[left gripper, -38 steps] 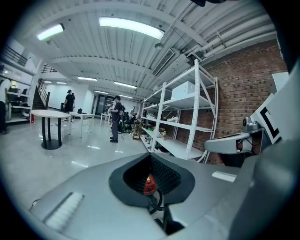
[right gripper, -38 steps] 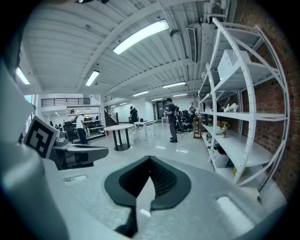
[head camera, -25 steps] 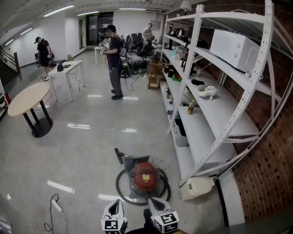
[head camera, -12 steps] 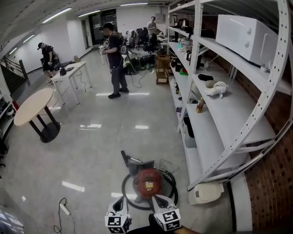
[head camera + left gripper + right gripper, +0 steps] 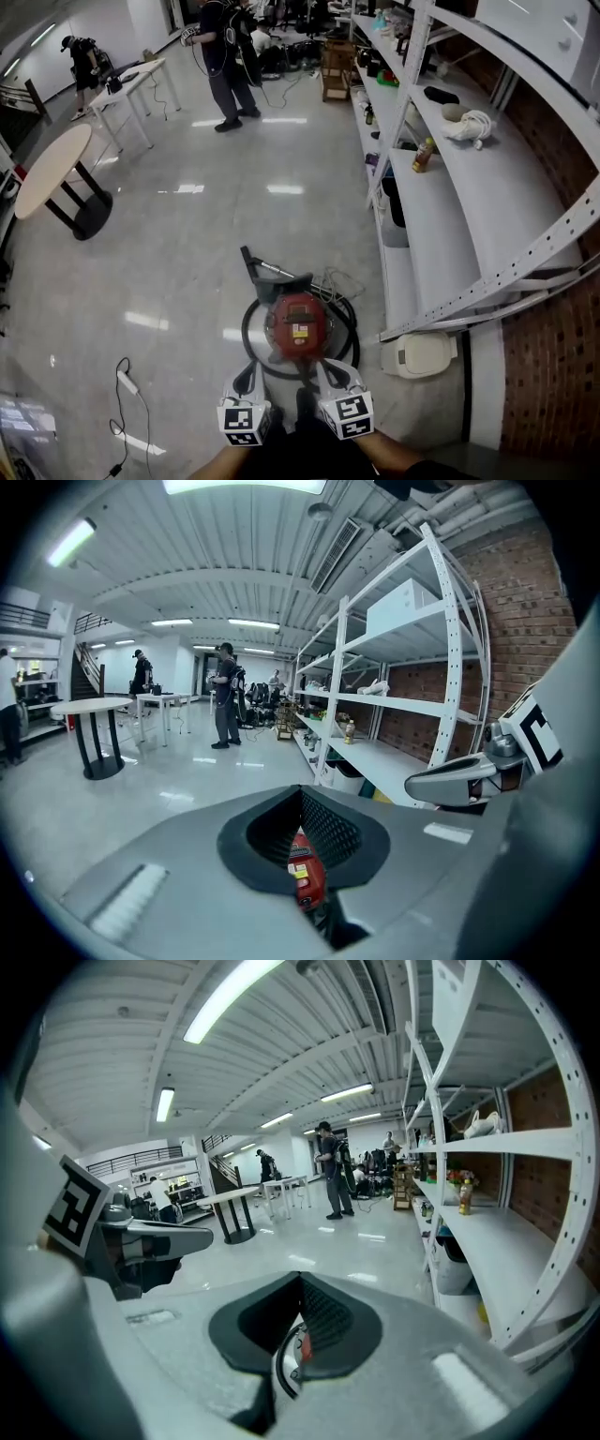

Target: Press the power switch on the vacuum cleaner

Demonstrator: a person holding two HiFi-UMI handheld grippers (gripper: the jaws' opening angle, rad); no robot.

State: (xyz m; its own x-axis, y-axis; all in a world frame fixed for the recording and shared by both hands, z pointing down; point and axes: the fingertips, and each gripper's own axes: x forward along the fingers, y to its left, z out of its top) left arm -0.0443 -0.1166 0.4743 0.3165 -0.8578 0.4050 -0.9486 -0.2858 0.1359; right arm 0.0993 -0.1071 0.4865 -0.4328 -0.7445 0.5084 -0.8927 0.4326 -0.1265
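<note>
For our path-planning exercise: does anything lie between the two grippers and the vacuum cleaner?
Only the black hose, looped on the floor around the red vacuum cleaner, lies between it and the left gripper and right gripper.

Glossy grey floor [image 5: 187,272] fills most of frame. Lower centre: red vacuum [image 5: 297,325], black hose [image 5: 249,349] ringed round it. Lower left: power strip [image 5: 127,382]. Lower right: white appliance [image 5: 419,354] beside foot of shelf [image 5: 506,202]. Shelf, upper right: bottle [image 5: 424,155], coiled white cord [image 5: 472,124].
</note>
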